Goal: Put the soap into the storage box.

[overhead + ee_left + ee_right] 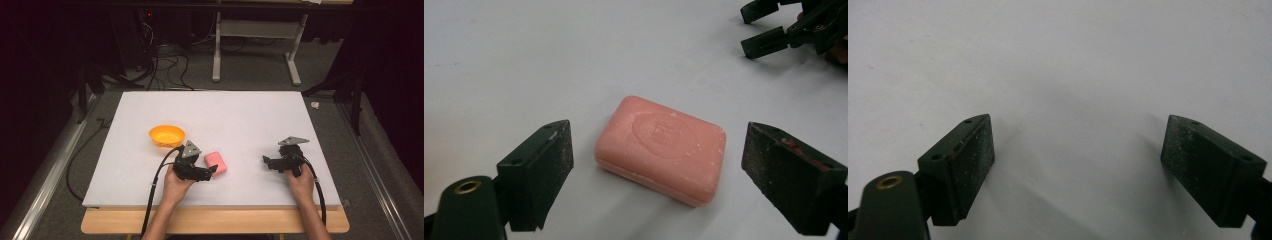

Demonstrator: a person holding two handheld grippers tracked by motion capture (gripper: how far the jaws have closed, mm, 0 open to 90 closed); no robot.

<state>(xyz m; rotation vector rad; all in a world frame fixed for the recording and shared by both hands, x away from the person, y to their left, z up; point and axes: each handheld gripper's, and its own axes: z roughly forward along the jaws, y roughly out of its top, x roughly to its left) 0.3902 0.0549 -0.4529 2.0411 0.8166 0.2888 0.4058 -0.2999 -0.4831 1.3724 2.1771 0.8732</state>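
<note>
1. worktop (pixel 210 107): a white sheet covers it, with a bare wooden edge along the person's side.
2. soap bar (pixel 215 162): pink, rectangular with rounded corners, lying flat on the white surface near the front centre. in the left gripper view the soap bar (pixel 661 148) shows an oval stamp pressed into its top face.
3. left hand-held gripper (pixel 212 171): held in the person's left hand (pixel 177 186), low over the worktop and pointing toward the soap bar. its jaws stand wide apart, one on each side of the bar; neither pad touches it in the left gripper view (pixel 656 175).
4. right hand-held gripper (pixel 269 162): held in the person's right hand (pixel 301 180), well apart from the soap bar, to its right. its jaws stand wide apart with bare white surface between them in the right gripper view (pixel 1078 167). it also appears at the top right of the left gripper view (pixel 761 27).
5. orange bowl (pixel 167 135): sits upright on the worktop, just behind the left hand-held gripper and to the left of the soap bar.
</note>
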